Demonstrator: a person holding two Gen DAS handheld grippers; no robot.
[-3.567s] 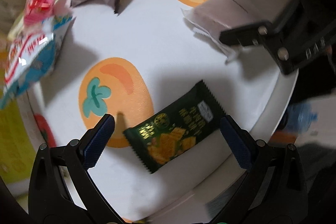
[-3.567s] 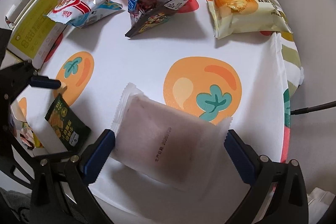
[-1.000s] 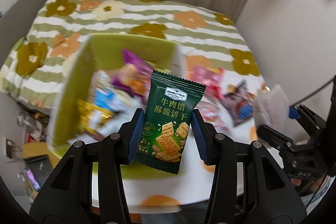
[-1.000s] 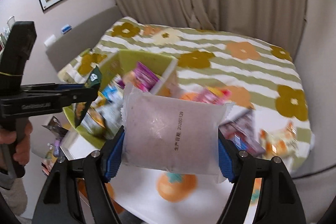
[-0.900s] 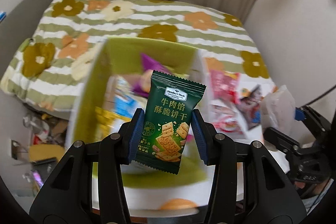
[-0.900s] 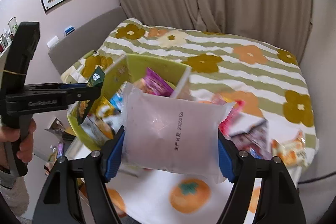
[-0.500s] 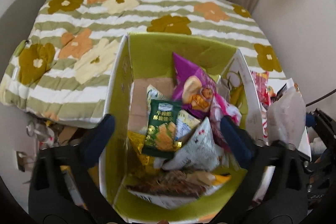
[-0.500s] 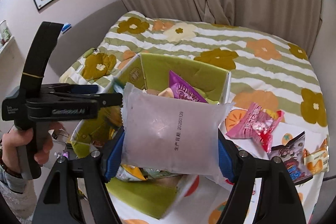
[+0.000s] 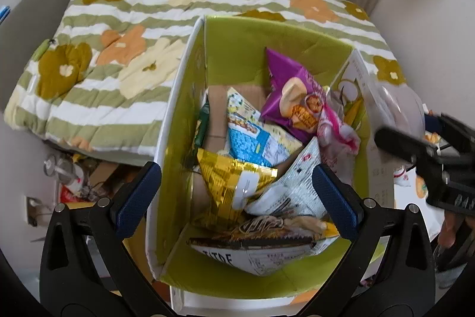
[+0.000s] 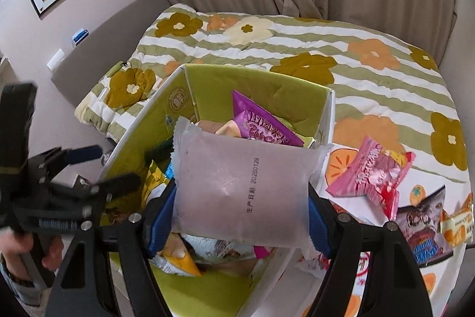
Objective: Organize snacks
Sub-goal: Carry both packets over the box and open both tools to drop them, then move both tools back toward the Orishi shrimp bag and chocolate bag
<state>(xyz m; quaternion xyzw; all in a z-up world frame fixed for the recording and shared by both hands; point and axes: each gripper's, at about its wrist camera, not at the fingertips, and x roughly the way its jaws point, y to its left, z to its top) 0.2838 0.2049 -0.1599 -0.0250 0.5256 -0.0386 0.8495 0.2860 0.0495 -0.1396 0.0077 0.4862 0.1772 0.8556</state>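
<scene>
The green cardboard box (image 9: 249,55) sits open-topped to collect snacks, already crowded with a purple chip bag (image 9: 294,100) and a gold packet (image 9: 231,180). The right gripper (image 10: 241,205) clenches a frosted white packet (image 10: 240,183) above it; the left gripper (image 9: 236,192) hovers released, empty. Loose pink packet (image 10: 371,171) waits on the table (image 10: 436,284).

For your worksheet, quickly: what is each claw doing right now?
Left claw: open, holding nothing, above the box.
Right claw: shut on the white packet.
</scene>
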